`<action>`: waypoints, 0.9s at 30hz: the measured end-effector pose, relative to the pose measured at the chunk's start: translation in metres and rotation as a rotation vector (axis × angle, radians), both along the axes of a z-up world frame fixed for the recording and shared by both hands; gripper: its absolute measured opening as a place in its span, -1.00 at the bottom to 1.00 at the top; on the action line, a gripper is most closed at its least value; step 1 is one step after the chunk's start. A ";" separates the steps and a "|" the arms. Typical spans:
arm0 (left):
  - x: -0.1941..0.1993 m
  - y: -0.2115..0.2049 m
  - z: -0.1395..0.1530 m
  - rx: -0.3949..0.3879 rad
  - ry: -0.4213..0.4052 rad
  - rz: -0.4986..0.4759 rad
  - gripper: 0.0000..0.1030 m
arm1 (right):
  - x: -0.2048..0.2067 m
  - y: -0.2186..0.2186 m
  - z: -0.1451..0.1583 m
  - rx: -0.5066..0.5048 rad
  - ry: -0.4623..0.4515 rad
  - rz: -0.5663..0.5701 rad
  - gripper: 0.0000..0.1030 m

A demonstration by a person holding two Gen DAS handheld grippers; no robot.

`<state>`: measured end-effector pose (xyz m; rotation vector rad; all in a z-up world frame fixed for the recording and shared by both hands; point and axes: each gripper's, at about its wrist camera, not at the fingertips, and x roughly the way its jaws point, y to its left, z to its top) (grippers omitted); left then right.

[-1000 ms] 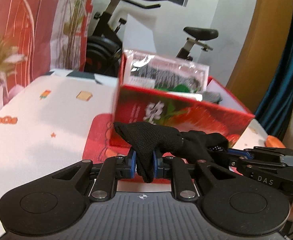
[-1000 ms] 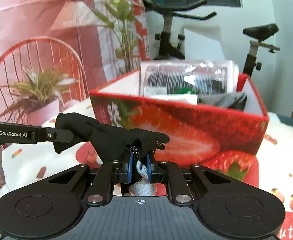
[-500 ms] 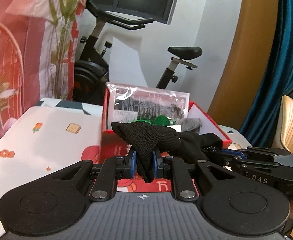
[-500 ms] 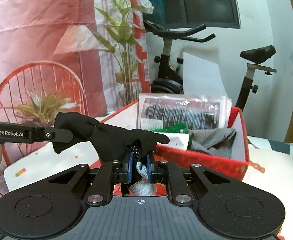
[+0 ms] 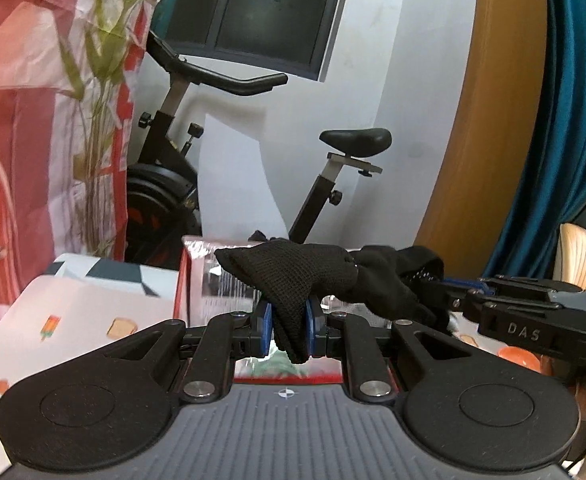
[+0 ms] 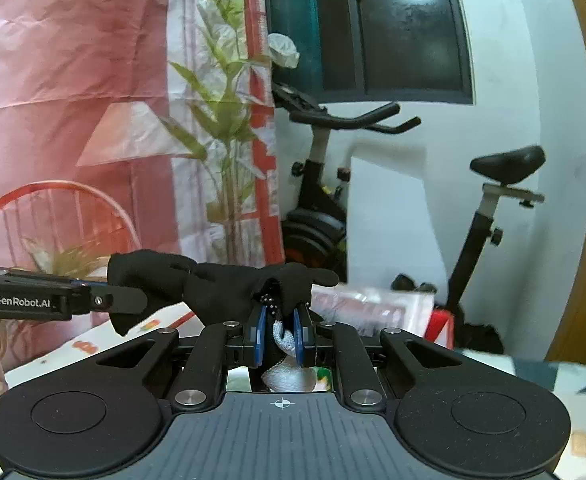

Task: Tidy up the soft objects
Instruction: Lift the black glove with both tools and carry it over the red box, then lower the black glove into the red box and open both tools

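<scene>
A black knit glove (image 5: 293, 276) hangs stretched between my two grippers. My left gripper (image 5: 289, 326) is shut on one end of it. My right gripper (image 6: 279, 330) is shut on the other end (image 6: 229, 286), where a grey-white cuff (image 6: 287, 338) shows between the pads. The glove is held above the red strawberry-print box (image 5: 183, 280), whose rim and plastic-wrapped contents (image 5: 229, 276) show low behind it. The right gripper's body (image 5: 533, 320) shows at the right in the left wrist view; the left gripper's body (image 6: 33, 302) shows at the left in the right wrist view.
An exercise bike (image 5: 221, 128) stands behind the table (image 5: 53, 320), which has a white printed cloth. A pink patterned curtain (image 6: 73, 80) and plant (image 6: 221, 120) are at the left, a blue curtain (image 5: 573, 120) at the right. The box also shows in the right wrist view (image 6: 441, 322).
Both grippers have risen with the glove. The box has dropped from mid-frame to low in both views, and more of the wall and bike shows.
</scene>
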<state>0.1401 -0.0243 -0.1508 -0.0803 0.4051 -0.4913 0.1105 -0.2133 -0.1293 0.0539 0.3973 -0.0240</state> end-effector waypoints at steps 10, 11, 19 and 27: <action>0.055 -0.015 -0.025 -0.008 0.174 -0.038 -0.66 | 0.032 -0.021 -0.046 0.024 0.135 -0.028 -0.74; 0.058 -0.015 -0.030 -0.002 0.188 -0.039 -0.66 | 0.033 -0.022 -0.052 0.034 0.146 -0.032 -0.74; 0.070 -0.017 -0.052 0.047 0.248 -0.042 -0.65 | 0.037 -0.026 -0.078 0.059 0.197 -0.041 -0.74; 0.079 -0.022 -0.054 0.086 0.251 -0.018 -0.63 | 0.039 -0.030 -0.085 0.075 0.215 -0.049 -0.66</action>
